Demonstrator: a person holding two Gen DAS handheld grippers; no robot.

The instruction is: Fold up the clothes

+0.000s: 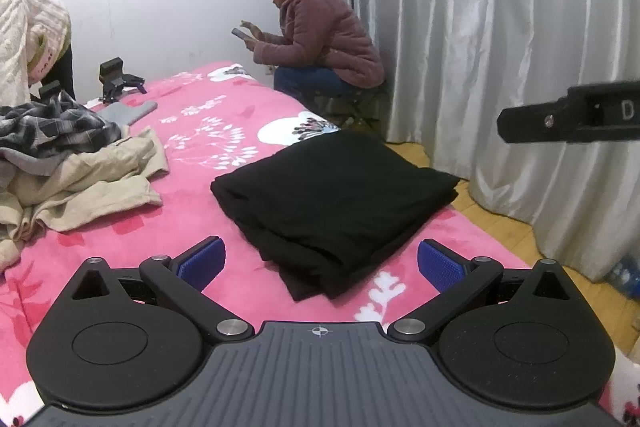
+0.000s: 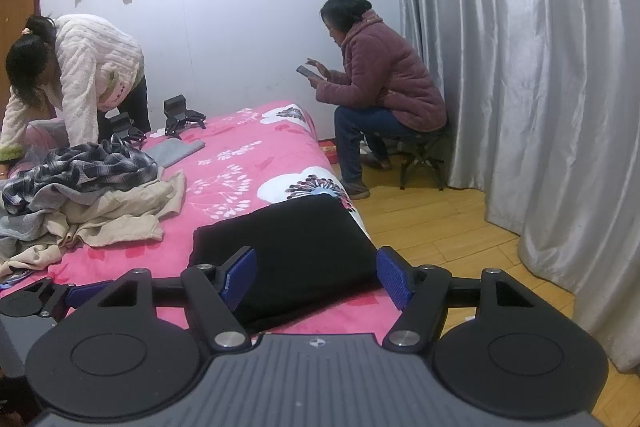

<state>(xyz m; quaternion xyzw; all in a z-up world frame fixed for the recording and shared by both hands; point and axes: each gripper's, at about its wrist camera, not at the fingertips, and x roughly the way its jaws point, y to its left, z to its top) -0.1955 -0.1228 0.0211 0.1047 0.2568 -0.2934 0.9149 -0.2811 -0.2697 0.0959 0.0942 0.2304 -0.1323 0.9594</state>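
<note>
A black garment lies folded into a thick rectangle on the pink flowered bedspread, near the bed's right edge. My left gripper stands open just short of the garment's near corner, with its blue pads wide apart and nothing between them. In the right wrist view the same black garment lies just beyond my right gripper. That gripper is open and its blue pads do not press the cloth. Part of the right gripper shows at the right of the left wrist view.
A loose pile of beige, plaid and grey clothes lies on the bed's left side. A person in a white fleece bends over it. Two spare grippers stand at the far end. A seated person holds a phone by the silver curtain. Wood floor borders the bed on the right.
</note>
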